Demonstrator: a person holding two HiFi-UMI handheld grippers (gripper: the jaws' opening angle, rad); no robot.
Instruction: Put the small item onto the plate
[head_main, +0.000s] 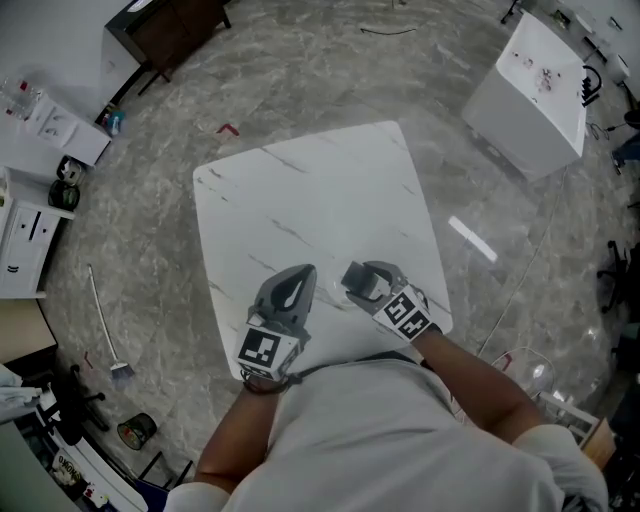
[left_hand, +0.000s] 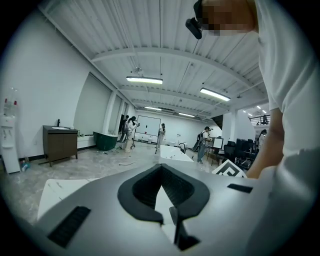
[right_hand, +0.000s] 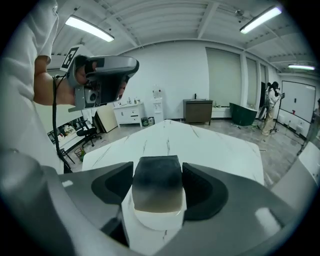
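Small item (right_hand: 156, 189): rounded block, dark top fading to tan, white base | clamped in right gripper (head_main: 362, 282) above bench (head_main: 320, 190) near edge | left gripper (head_main: 292, 288) closed, empty.

Table (head_main: 300, 190) near edge under torso (head_main: 400, 440), small item (right_hand: 157, 192) — kind unclear

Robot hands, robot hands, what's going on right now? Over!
Left gripper shut, empty. Right gripper shut on the small item, dark top, pale base. No plate in view. Nothing else on the table.
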